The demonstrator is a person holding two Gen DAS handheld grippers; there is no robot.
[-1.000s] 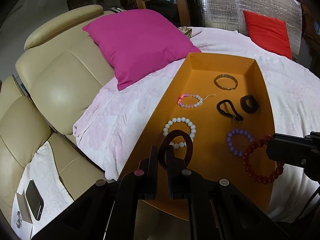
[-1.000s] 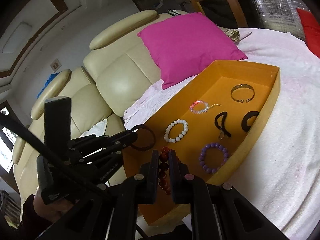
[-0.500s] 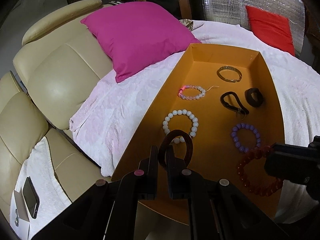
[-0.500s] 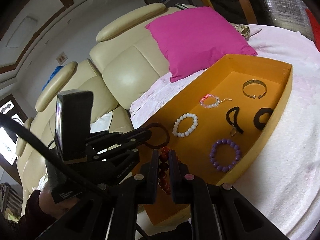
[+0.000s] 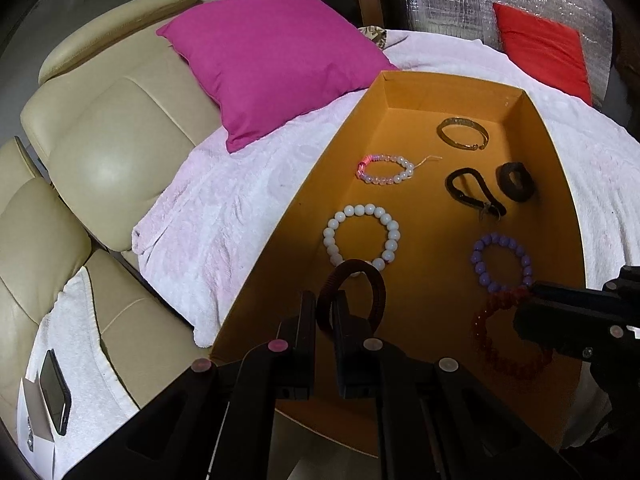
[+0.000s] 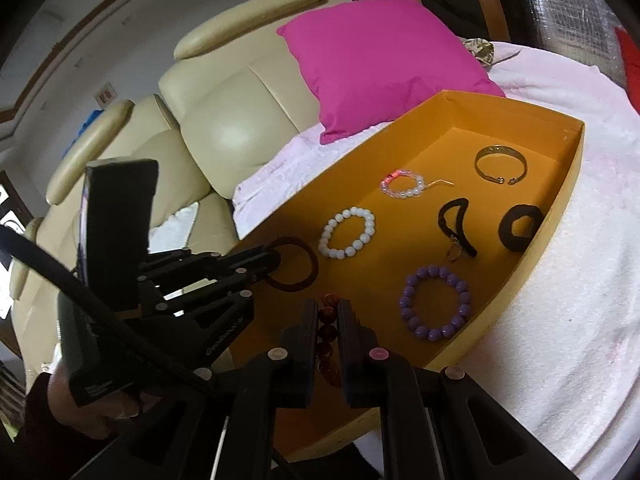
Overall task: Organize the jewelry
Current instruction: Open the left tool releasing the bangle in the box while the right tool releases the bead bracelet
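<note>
Orange tray (image 5: 560, 184) under me, magenta pillow (image 5: 272, 60) behind it. I see a white bead bracelet (image 5: 362, 236), a purple one (image 5: 502, 262), a gold bangle (image 5: 462, 134), and pale pink beads (image 5: 386, 168). My left grips a dark brown ring (image 5: 354, 292); my right, red beads (image 6: 326, 320). Cream sofa (image 5: 108, 140), pink-white blanket (image 5: 224, 208).

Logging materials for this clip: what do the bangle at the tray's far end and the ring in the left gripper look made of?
Bangle: gold-toned metal, likely, with a shiny open rigid band. Dark brown ring in the left gripper: ribbed matte surface, possibly coiled elastic or carved wood; unclear.
</note>
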